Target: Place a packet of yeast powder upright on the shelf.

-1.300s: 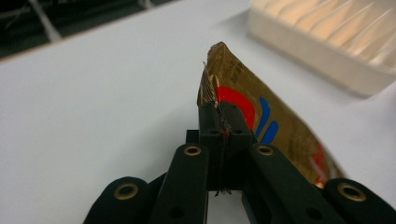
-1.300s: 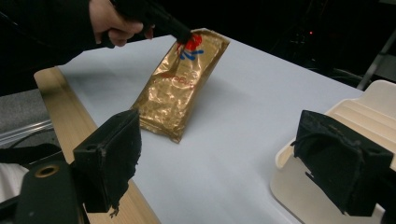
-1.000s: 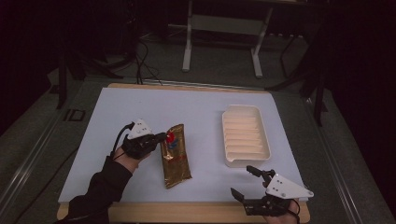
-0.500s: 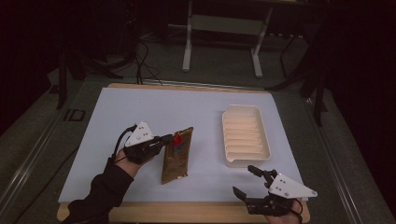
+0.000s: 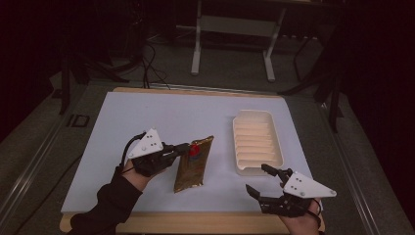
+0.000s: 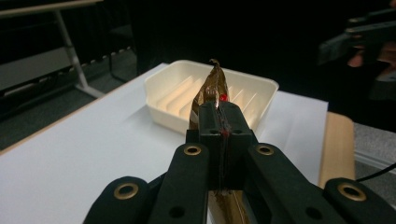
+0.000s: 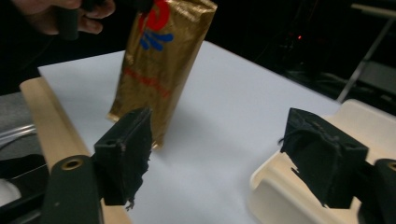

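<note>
High view: my left claw (image 5: 182, 150) is clamped on the top edge of the gold pouch (image 5: 192, 161). Since a second ago the pouch has swung upright and shifted toward the tray (image 5: 256, 143); its foot is near the worktop (image 5: 122, 122).

Left claw view: pouch edge pinched, tray straight ahead, so probably loading next.

Right claw view: my right claw (image 7: 233, 154) is apart, empty.

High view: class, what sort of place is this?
Probably a lab or studio set up for recording: a white-topped table in a dark room, cables on the floor, a metal stand, and a hand-held gripper holding a gold pouch.
</note>
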A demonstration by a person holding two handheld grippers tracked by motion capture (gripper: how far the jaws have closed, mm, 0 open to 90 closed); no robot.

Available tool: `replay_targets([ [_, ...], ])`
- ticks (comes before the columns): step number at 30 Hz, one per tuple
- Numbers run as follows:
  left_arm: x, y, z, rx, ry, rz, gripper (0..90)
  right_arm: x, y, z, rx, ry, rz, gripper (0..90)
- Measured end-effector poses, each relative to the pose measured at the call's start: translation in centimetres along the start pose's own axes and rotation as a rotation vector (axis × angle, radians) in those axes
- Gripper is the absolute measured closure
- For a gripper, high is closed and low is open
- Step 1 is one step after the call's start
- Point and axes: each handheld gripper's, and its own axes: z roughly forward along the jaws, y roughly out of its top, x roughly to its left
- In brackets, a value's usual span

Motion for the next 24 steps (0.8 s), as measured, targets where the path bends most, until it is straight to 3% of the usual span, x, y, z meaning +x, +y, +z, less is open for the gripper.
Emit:
replay_targets([
  [4,-0.8,0.8,0.1,-0.012,-0.032,0.023,90.0,-0.7,1.8,0.4,0.004,0.011,0.019,24.1],
  [11,-1.9,1.9,-0.1,-0.033,-0.082,0.04,90.0,-1.4,4.2,0.6,-0.02,0.033,-0.029,37.0],
  [13,-2.1,2.1,-0.2,-0.037,-0.099,0.046,90.0,-1.5,4.9,0.5,-0.025,0.026,-0.04,34.7],
  [17,-2.5,2.5,-0.2,-0.048,-0.134,0.065,90.0,-1.8,6.0,0.9,0.005,0.105,-0.022,33.9],
  [20,-2.8,2.8,-0.1,-0.049,-0.155,0.077,90.0,-1.9,6.5,1.4,0.014,0.153,-0.035,35.0],
  [24,-3.0,3.1,0.1,-0.066,-0.177,0.068,90.0,-1.7,6.9,2.2,0.023,0.218,-0.026,38.8],
])
